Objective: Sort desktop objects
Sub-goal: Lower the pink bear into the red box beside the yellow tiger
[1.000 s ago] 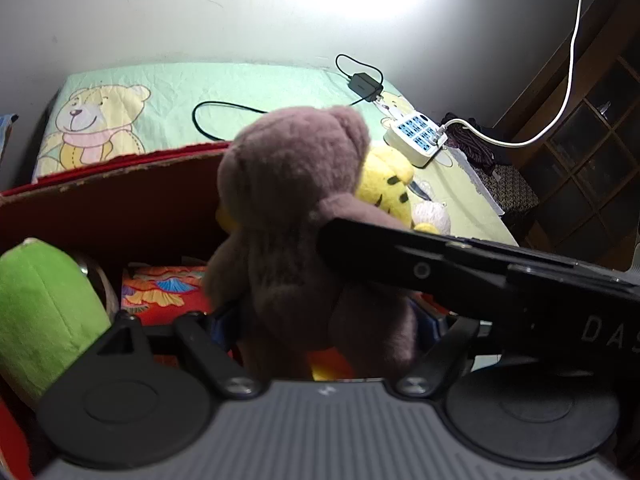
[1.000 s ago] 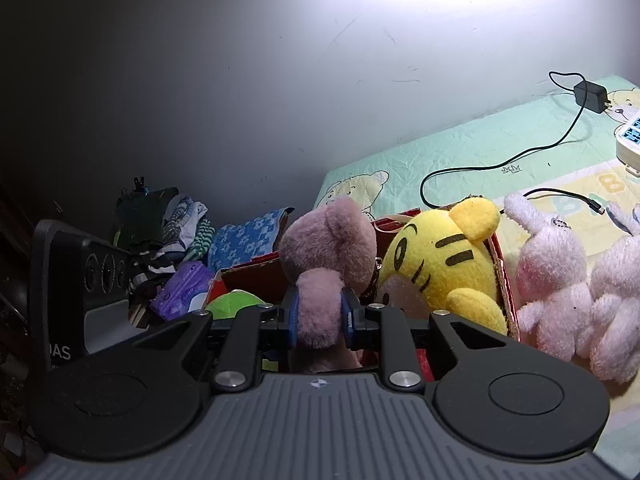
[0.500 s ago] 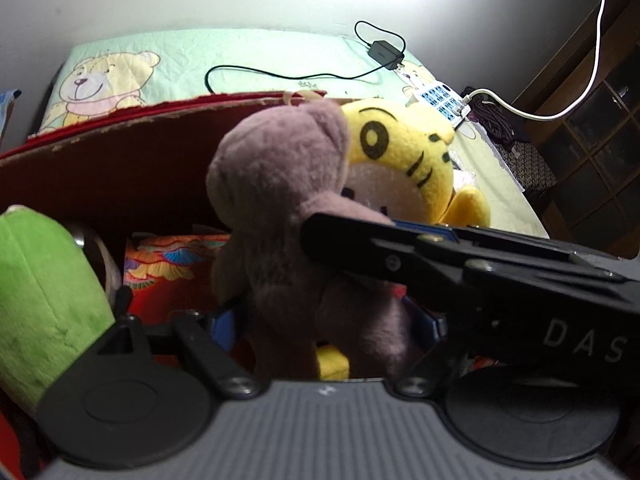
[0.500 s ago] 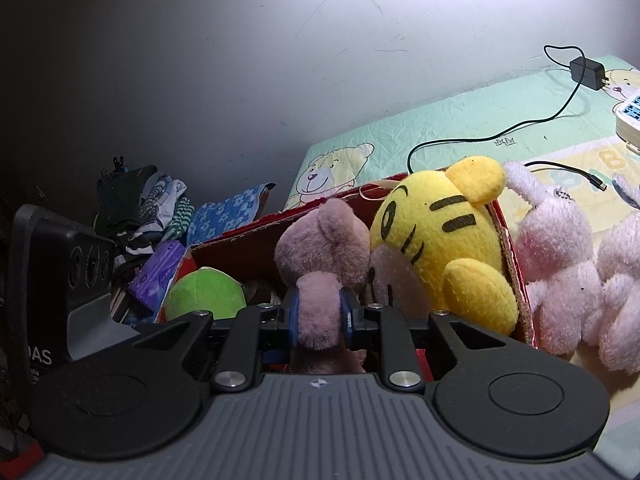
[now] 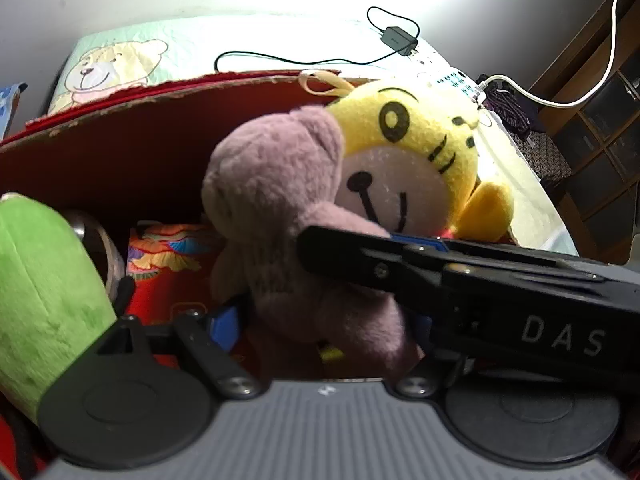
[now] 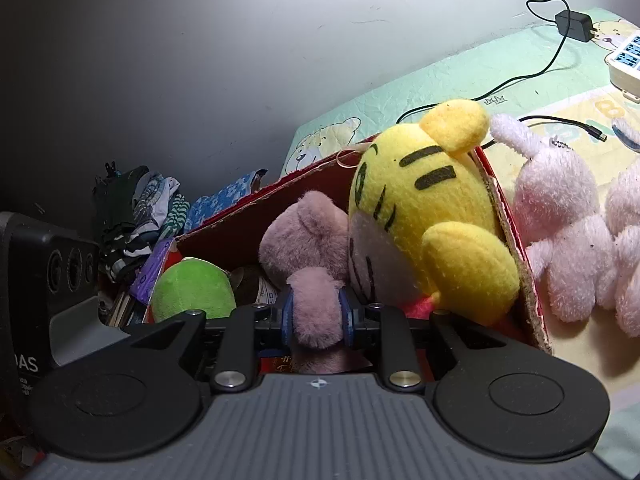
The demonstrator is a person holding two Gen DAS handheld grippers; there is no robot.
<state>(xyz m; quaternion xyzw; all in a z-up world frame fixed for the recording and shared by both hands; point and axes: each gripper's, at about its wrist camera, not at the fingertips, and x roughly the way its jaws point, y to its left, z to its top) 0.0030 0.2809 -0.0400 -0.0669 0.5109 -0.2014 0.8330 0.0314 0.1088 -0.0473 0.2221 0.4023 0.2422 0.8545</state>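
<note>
A purple plush bear hangs upright inside the red cardboard box, pressed against a yellow tiger plush. My left gripper is shut on the bear's lower body, its right finger hidden. My right gripper is shut on one of the bear's limbs, between blue pads. Its black housing crosses the left wrist view from the right. The tiger leans on the box's right wall.
A green plush and a patterned orange packet lie in the box. Pink rabbit plushes sit outside its right wall on the bear-print mat. A charger, cables and a power strip lie further back. Clothes are piled at the left.
Both grippers have carried the purple bear down into the red box, closer to the yellow tiger. Both have stayed shut on it.
</note>
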